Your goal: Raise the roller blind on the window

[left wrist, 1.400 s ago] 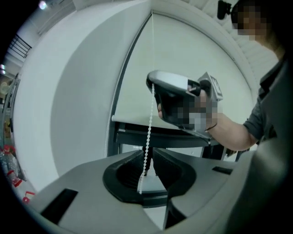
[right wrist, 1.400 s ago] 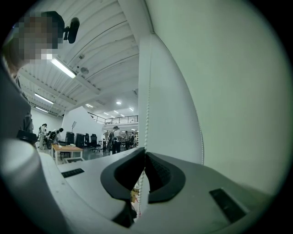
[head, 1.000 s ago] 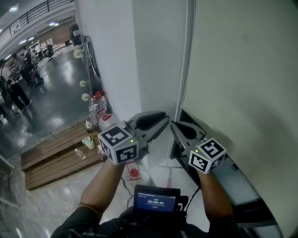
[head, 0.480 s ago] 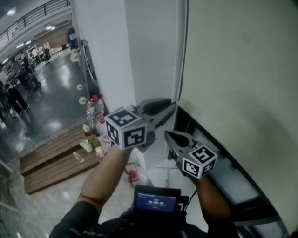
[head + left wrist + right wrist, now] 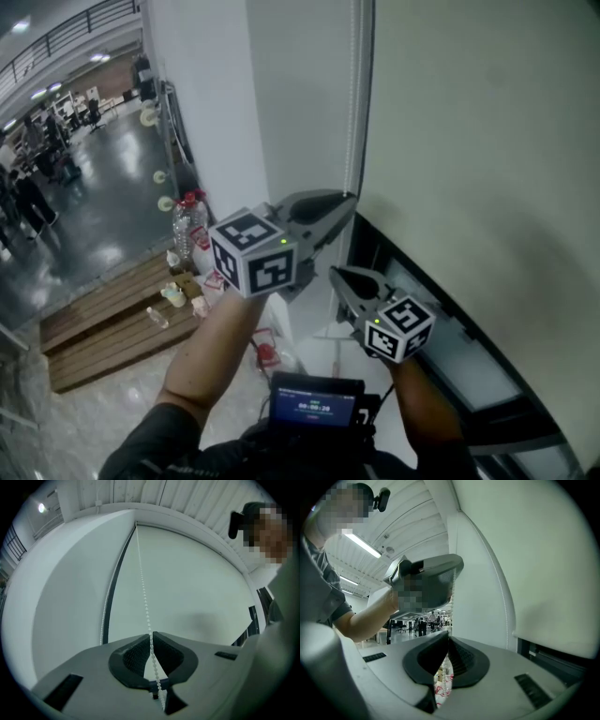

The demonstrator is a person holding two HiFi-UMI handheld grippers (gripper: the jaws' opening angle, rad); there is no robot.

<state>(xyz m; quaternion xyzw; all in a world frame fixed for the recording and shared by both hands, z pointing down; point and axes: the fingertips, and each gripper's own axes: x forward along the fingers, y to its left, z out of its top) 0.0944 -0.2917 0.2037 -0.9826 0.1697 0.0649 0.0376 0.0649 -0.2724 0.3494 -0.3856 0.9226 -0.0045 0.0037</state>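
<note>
The left gripper (image 5: 151, 633) has just been closing its jaws, and they now pinch the bead chain (image 5: 143, 588). The chain passes between the tips, running up in a straight line to the top corner of the window and trailing down through the gap behind the tips. The right gripper (image 5: 448, 634) sits just below and a little to the right of the left one. Its jaws are pressed together at the tips, and as far as I can see they hold the same bead chain where it drops from the left gripper. Each gripper is held on a bare forearm.

Right beside both grippers hangs the roller blind (image 5: 487, 141), a pale sheet covering most of the window. Its bottom edge lies level with the left gripper's tips and runs off to the right. The right gripper is below that edge, in front of the dark window frame (image 5: 441, 323) and its strip of bare glass. To the left of the chain stands a white wall (image 5: 300, 94).

Further out, far below, are a shiny hall floor (image 5: 103, 206) with people standing about, a low wooden platform (image 5: 103, 323) and some bottles (image 5: 190, 220). A small device with a lit screen (image 5: 316, 405) sits at the person's chest.
</note>
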